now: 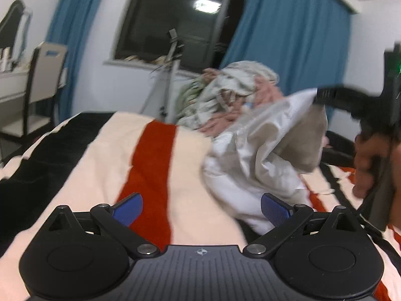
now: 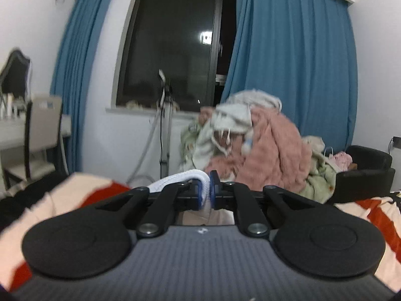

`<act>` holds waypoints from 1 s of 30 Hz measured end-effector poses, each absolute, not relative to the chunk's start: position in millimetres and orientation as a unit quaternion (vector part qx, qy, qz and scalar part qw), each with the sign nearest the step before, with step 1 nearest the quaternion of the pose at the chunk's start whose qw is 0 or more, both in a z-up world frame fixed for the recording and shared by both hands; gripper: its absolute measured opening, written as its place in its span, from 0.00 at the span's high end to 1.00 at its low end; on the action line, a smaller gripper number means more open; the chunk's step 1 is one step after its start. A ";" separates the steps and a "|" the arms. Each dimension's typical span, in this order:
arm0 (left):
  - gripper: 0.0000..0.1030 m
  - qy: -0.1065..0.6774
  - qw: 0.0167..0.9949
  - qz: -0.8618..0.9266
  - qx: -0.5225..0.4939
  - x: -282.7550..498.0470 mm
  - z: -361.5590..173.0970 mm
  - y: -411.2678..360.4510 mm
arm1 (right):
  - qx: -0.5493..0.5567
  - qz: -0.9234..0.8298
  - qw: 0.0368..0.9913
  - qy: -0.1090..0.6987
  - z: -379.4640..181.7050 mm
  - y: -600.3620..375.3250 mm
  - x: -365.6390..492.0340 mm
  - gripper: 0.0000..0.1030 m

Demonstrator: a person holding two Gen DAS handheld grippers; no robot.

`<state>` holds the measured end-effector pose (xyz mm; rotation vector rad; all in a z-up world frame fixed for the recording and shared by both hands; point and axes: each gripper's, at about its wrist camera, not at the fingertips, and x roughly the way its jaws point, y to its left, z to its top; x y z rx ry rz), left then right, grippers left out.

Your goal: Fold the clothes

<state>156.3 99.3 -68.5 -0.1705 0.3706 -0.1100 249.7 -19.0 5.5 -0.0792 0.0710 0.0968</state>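
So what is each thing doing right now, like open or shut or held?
left gripper: open, holding nothing, over the bed.
right gripper: shut on the white garment.
white garment: crumpled, one edge lifted, the rest on the bed.
clothes pile: heaped, unfolded.
curtains: drawn apart, window showing.

A striped blanket (image 1: 105, 155) in cream, red and black covers the near surface. Blue curtains (image 2: 295, 57) flank a dark window (image 2: 173, 50) on the far wall. A chair (image 1: 42, 80) stands far left beside a desk (image 2: 10, 130). A black armchair (image 2: 368, 173) sits far right.
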 end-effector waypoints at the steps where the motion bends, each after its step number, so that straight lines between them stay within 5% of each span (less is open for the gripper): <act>1: 0.02 0.175 0.979 -0.069 -0.077 151.4 -66.5 94.3 | -0.035 0.055 0.998 0.027 15.4 -25.2 237.2 0.92; 10: 0.02 0.101 0.985 -0.137 -0.010 87.6 -47.2 44.8 | -0.029 0.114 0.992 -0.049 71.8 -65.0 98.8 0.92; 19: 0.06 0.137 0.960 -0.239 0.043 15.1 -66.1 -30.5 | 0.013 0.140 0.988 -0.070 74.4 -115.6 18.2 0.92; 30: 0.11 0.120 0.959 -0.210 0.151 91.5 -142.9 -173.0 | 0.148 0.171 0.973 -0.050 48.6 -194.6 34.2 0.92</act>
